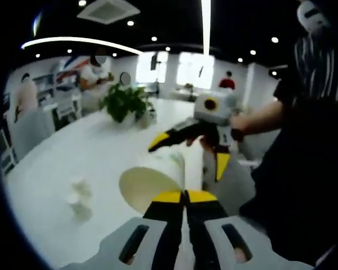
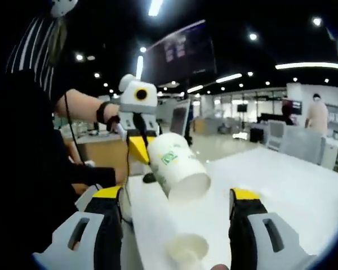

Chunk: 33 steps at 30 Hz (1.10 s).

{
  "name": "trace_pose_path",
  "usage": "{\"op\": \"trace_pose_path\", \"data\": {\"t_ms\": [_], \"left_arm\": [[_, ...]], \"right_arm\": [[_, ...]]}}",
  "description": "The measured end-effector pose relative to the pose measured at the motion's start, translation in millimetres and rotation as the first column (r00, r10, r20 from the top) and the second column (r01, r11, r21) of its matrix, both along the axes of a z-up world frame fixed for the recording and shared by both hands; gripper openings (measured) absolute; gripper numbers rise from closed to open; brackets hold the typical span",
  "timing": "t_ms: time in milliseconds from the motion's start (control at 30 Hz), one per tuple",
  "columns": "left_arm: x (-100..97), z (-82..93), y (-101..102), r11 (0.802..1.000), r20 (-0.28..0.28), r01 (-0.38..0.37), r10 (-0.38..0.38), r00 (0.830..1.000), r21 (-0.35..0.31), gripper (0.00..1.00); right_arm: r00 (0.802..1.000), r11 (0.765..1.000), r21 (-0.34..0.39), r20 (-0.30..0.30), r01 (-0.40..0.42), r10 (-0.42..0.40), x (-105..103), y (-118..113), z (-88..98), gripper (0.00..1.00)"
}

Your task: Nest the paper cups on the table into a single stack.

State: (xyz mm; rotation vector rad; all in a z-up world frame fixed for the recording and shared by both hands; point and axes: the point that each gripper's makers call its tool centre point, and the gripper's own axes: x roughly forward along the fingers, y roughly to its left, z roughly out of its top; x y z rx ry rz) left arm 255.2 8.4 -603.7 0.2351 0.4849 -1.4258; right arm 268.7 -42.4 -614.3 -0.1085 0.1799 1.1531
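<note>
The left gripper (image 2: 136,147) was clamped on a tilted paper cup (image 2: 177,166) above the table (image 2: 281,180) — the right gripper (image 2: 177,205) stood wide, holding nothing.

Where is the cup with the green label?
In the right gripper view, the cup with the green label hangs tilted above the white table, held by the left hand-held gripper, over another cup.

Potted green plant (image 1: 125,103) standing on the white counter (image 1: 62,157) near its far end. Dark monitor screen (image 2: 180,52) hanging overhead, lit strip light (image 1: 205,19) on the black ceiling. Distant person in red (image 1: 227,82) beyond the counter.
</note>
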Motion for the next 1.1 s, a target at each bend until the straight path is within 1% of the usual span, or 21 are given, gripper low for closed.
{"op": "trace_pose_path", "data": {"t_ms": [33,100,167,200,300,400,500,600,633,667,700,733,767,800,833,867,900,933,967,1067,1100], "left_arm": [[0.0,-1.1,-0.1,1.0,0.006,0.006,-0.006,1.0,0.007,0.0],[-0.1,-2.4,-0.6,1.0,0.01,0.018,-0.018,1.0,0.007,0.0],[-0.8,-6.8,-1.1,0.999,0.004,0.034,-0.034,0.999,0.032,0.0],[-1.1,-10.4,-0.4,0.997,0.009,0.046,-0.047,0.999,0.059,0.0],[-1.5,-13.1,-2.2,0.995,0.012,0.066,-0.067,0.998,0.081,0.0],[-0.2,-13.5,-4.5,0.994,0.009,0.076,-0.077,0.997,0.08,0.0],[1.5,-18.2,-5.6,0.99,0.013,0.088,-0.09,0.996,0.109,0.0],[2.1,-22.4,-6.6,0.982,0.024,0.114,-0.119,0.993,0.149,0.0],[1.4,-23.4,-7.7,0.976,0.033,0.139,-0.146,0.989,0.166,0.0],[1.6,-25.0,-7.4,0.969,0.047,0.155,-0.166,0.985,0.191,0.0],[4.5,-27.6,-8.0,0.956,0.095,0.183,-0.209,0.973,0.23,0.0],[4.7,-28.0,-10.2,0.951,0.106,0.196,-0.226,0.968,0.239,0.0],[5.1,-30.0,-10.4,0.942,0.111,0.205,-0.242,0.964,0.266,0.0],[6.5,-33.2,-11.1,0.925,0.126,0.226,-0.275,0.953,0.307,0.0],[8.7,-33.7,-12.8,0.918,0.142,0.232,-0.289,0.947,0.322,0.0],[9.8,-34.5,-15.2,0.905,0.158,0.248,-0.317,0.935,0.346,0.0],[9.4,-35.6,-16.6,0.894,0.159,0.263,-0.338,0.928,0.364,0.0],[9.6,-36.5,-18.9,0.89,0.158,0.267,-0.343,0.926,0.37,0.0],[11.4,-40.8,-18.0,0.869,0.164,0.285,-0.376,0.912,0.405,0.0],[11.2,-49.9,-17.7,0.826,0.155,0.317,-0.429,0.89,0.466,0.0],[12.1,-54.4,-16.6,0.802,0.161,0.329,-0.458,0.874,0.498,0.0]], "right_arm": [[1.0,1.0,-0.002,0.0,0.008,-0.008,0.7,-1.6,0.0,0.81],[1.0,1.0,0.0,0.021,0.015,-0.015,-0.5,-5.2,1.6,0.86],[0.999,0.999,-0.037,0.026,0.023,-0.022,0.1,-9.7,-3.4,0.89],[0.999,0.998,-0.053,0.029,0.033,-0.032,0.2,-12.9,-6.1,0.91],[0.997,0.996,-0.057,0.046,0.072,-0.069,1.5,-21.3,-7.3,0.99],[0.995,0.994,-0.054,0.02,0.098,-0.097,2.8,-29.3,-11.8,1.0],[0.992,0.991,-0.051,0.02,0.122,-0.122,4.3,-34.5,-14.0,1.0],[0.989,0.988,-0.05,0.022,0.145,-0.144,6.9,-40.3,-15.0,1.0],[0.988,0.987,-0.047,0.023,0.152,-0.151,7.7,-42.0,-14.9,1.0],[0.987,0.986,-0.045,0.024,0.161,-0.16,8.9,-43.7,-14.8,1.0],[0.984,0.983,-0.047,0.026,0.179,-0.178,11.6,-47.6,-16.8,1.0],[0.981,0.98,-0.053,0.015,0.194,-0.193,13.9,-51.7,-21.0,1.0],[0.98,0.979,-0.05,0.004,0.199,-0.199,14.8,-53.5,-23.1,1.0],[0.977,0.975,-0.053,-0.004,0.215,-0.215,16.3,-57.2,-26.4,1.0],[0.973,0.972,-0.057,-0.002,0.229,-0.23,17.6,-60.5,-28.2,1.0],[0.971,0.97,-0.057,-0.002,0.237,-0.238,18.0,-62.8,-29.4,1.0],[0.969,0.967,-0.053,-0.008,0.248,-0.248,18.3,-66.2,-31.1,1.0],[0.968,0.966,-0.051,-0.01,0.252,-0.252,18.5,-67.3,-31.8,1.0],[0.965,0.964,-0.051,-0.017,0.262,-0.263,19.1,-70.5,-34.7,1.0],[0.962,0.961,-0.047,-0.023,0.272,-0.273,17.8,-74.9,-38.3,1.0],[0.959,0.959,-0.049,-0.025,0.28,-0.281,17.9,-77.3,-40.2,1.0]]}}
